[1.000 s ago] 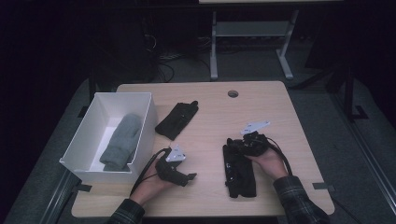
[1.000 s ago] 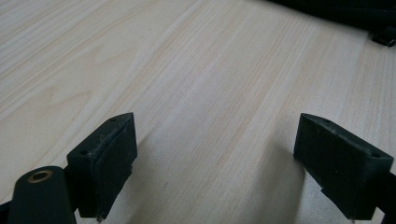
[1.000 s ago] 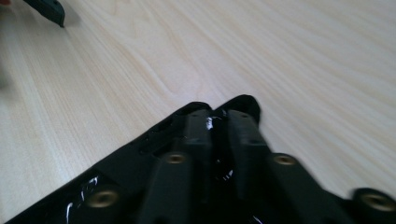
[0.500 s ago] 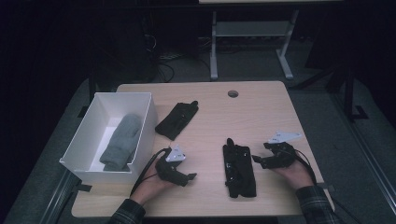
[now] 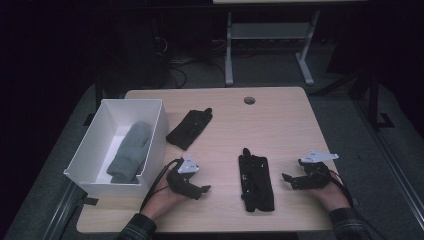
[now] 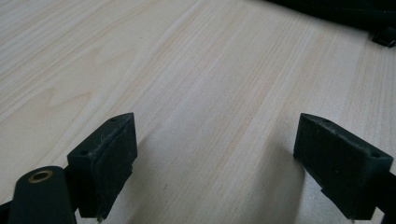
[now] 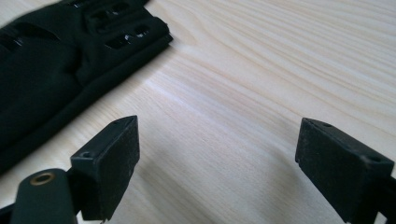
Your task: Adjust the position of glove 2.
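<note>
A black glove (image 5: 256, 181) lies flat near the table's front, between my two hands; its edge (image 7: 56, 70) fills the upper left of the right gripper view. A second black glove (image 5: 190, 128) lies farther back, next to the white box (image 5: 150, 150). A grey mitten (image 5: 128, 151) rests inside that box. My right gripper (image 5: 288, 180) sits right of the near glove, apart from it; its jaws have just been opening and stand wide with bare wood between them (image 7: 217, 163). My left gripper (image 5: 202, 191) rests left of that glove, open, over bare table (image 6: 215, 158).
The light wooden table (image 5: 280, 125) has a round cable hole (image 5: 249, 100) at the back. A metal stand (image 5: 265, 35) is on the dark floor behind the table. Cables trail from both grippers toward the front edge.
My right gripper let go of the near black glove, opened, and moved right, away from it. The glove stays flat where it was. The left hand has not moved.
</note>
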A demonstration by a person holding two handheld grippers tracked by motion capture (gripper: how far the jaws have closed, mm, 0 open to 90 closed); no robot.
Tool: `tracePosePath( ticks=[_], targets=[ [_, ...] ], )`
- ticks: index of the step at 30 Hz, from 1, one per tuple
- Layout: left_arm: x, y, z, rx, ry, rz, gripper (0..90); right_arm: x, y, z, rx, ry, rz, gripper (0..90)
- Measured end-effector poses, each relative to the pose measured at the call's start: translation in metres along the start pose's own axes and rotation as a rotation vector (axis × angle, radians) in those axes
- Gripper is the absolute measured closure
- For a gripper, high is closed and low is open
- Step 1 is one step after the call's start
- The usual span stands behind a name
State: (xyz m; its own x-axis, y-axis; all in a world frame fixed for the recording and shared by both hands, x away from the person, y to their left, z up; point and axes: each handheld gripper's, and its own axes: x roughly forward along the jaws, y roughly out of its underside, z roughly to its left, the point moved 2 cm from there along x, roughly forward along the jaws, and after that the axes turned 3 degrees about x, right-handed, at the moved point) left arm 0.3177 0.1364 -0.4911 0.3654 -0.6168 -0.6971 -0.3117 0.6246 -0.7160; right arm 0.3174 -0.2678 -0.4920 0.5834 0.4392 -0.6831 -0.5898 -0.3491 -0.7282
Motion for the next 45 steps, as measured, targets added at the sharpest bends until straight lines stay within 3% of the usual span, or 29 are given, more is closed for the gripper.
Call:
tracePosePath(
  ticks=[1, 4, 8, 15, 21, 25, 31, 39, 45],
  targets=[
    [0.000, 0.000, 0.000, -0.004, -0.001, 0.003, 13.4, 0.001, 0.001, 0.000, -0.020, 0.013, 0.004, 12.9],
    [-0.002, -0.003, 0.001, -0.008, -0.003, 0.017, 19.3, 0.003, 0.002, 0.001, -0.021, 0.014, 0.004, 10.7],
    [-0.003, -0.008, 0.003, -0.025, -0.007, 0.028, 34.2, 0.004, 0.002, -0.002, 0.016, -0.003, 0.017, 9.9],
    [-0.004, -0.025, 0.019, -0.101, -0.073, 0.030, 65.9, 0.004, 0.002, -0.002, 0.016, -0.002, 0.018, 9.9],
    [-0.002, -0.041, 0.044, -0.142, -0.145, 0.029, 89.1, 0.004, 0.002, -0.003, 0.015, -0.002, 0.018, 9.9],
    [0.003, -0.052, 0.057, -0.153, -0.202, 0.030, 89.5, 0.004, 0.002, -0.002, 0.019, -0.002, 0.020, 9.9],
    [0.019, -0.070, 0.088, -0.176, -0.269, 0.027, 89.4, 0.004, 0.002, -0.002, 0.018, -0.003, 0.020, 9.9],
    [0.035, -0.076, 0.122, -0.166, -0.350, 0.070, 89.5, 0.005, 0.002, -0.001, 0.020, -0.012, 0.022, 9.9],
    [0.046, -0.067, 0.136, -0.207, -0.344, 0.113, 89.5, 0.005, 0.001, -0.001, 0.017, -0.013, 0.021, 10.0]
  ],
)
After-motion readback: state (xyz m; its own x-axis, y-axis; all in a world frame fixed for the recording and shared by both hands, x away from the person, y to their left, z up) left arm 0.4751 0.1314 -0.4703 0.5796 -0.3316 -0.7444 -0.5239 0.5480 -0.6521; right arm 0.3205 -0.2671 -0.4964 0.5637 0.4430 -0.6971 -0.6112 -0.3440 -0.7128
